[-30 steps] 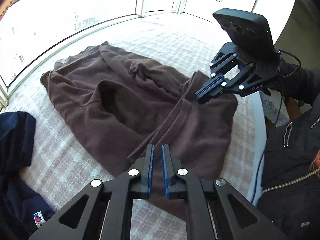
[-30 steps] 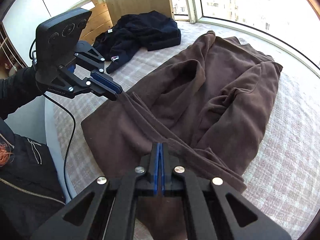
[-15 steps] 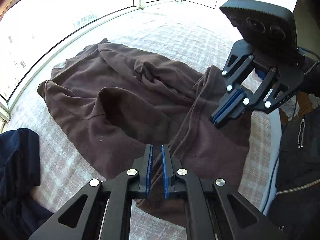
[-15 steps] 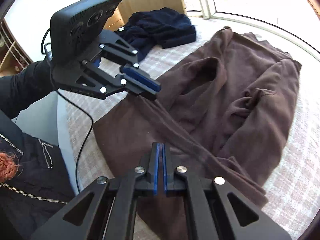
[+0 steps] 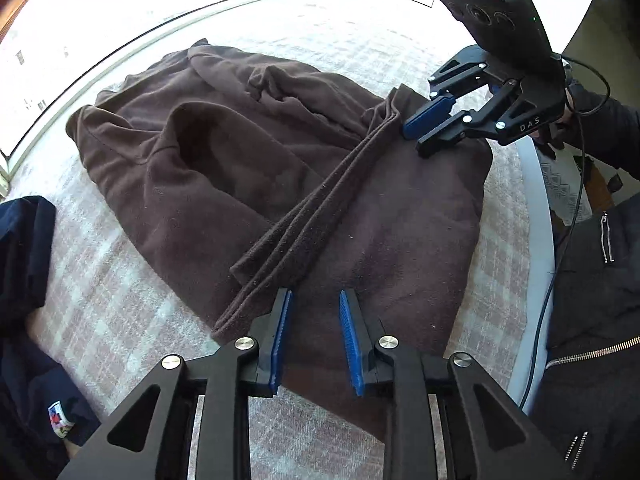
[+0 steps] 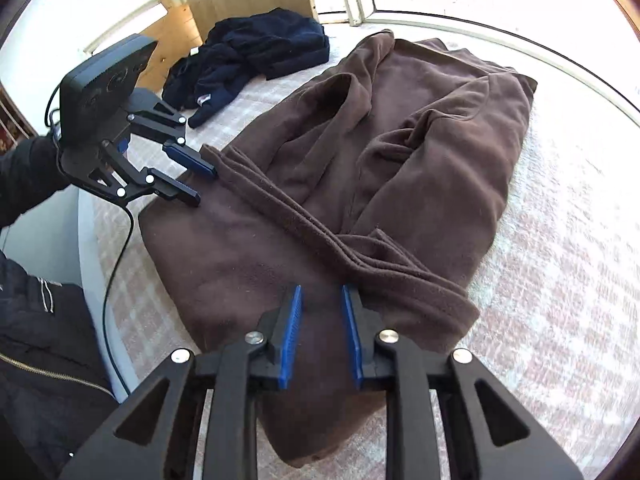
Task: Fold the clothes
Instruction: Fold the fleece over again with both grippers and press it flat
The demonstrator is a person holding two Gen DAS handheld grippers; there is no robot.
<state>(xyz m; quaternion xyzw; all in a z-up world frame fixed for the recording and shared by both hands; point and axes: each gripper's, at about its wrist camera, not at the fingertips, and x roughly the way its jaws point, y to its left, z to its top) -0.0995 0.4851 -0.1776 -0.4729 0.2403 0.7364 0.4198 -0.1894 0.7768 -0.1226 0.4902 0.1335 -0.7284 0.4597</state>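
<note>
I see the brown garment [image 5: 192, 168] spread across the middle of both views, lying on the pale checked surface [image 5: 120, 304], rumpled toward the window side. A folded strip of its fabric [image 5: 304, 216] runs diagonally over the flatter near panel, from lower left to upper right in the left wrist view.

My left gripper [image 5: 316, 320] sits at the bottom centre of its own view, fingers spread a little and opening, with only the garment's flat cloth showing in the gap; the strip's end lies just beside the left-hand finger [image 5: 280, 328]. In the right wrist view that same gripper is at mid left, next to the strip's far end.

My right gripper [image 6: 320, 316] is at the bottom centre of its view, fingers also parting, nothing pinched between them; the strip's near end lies by the right-hand finger [image 6: 352, 328]. In the left wrist view it appears at upper right, beside the strip's upper end.

A dark navy garment [image 6: 256, 56] lies bunched at upper left of the right wrist view, apart from the brown one. A black jacket sleeve [image 6: 28, 176] enters at the left edge.
</note>
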